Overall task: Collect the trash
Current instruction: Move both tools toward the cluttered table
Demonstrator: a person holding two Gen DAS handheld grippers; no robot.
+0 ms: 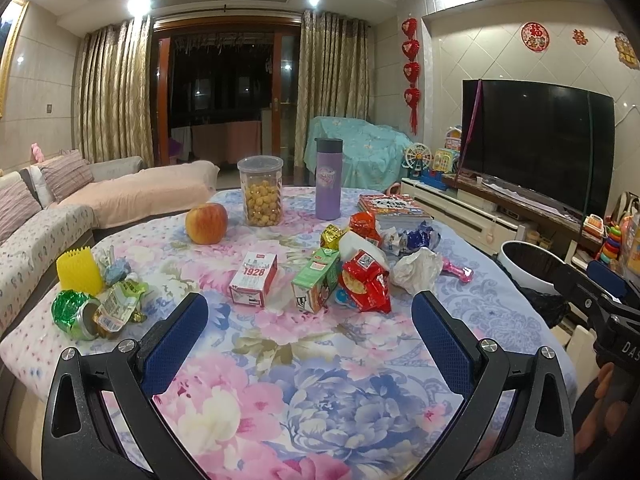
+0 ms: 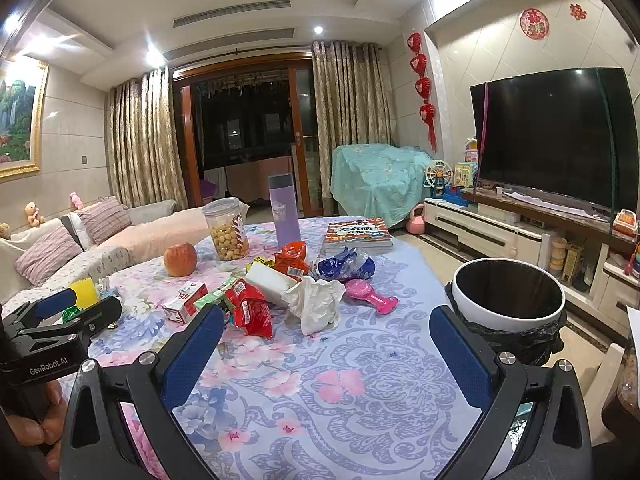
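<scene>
Barely begun: both tongs, left (image 1: 310,316) and right (image 2: 326,330), gape empty. Wrappers (image 2: 250,312) and tissue (image 2: 316,300) litter the counter (image 2: 360,380) at 12 o'clock; the bin (image 2: 508,292) at 2 o'clock seems empty.

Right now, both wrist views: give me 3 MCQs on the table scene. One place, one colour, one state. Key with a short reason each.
1. Where is the trash bin?
A. On the sofa
B. Beside the table's right edge
C. Under the TV

2. What colour is the tall bottle standing at the far side of the table?
A. Purple
B. Orange
C. Black

3. How do the left gripper and the right gripper stand?
A. Both shut on wrappers
B. Left shut, right open
C. Both open, holding nothing

Key:
1. B, the right wrist view shows the bin just off the tablecloth's right edge.
2. A, its body is lilac purple under a dark lid.
3. C, each pair of blue pads is spread wide with only tablecloth between.
</scene>
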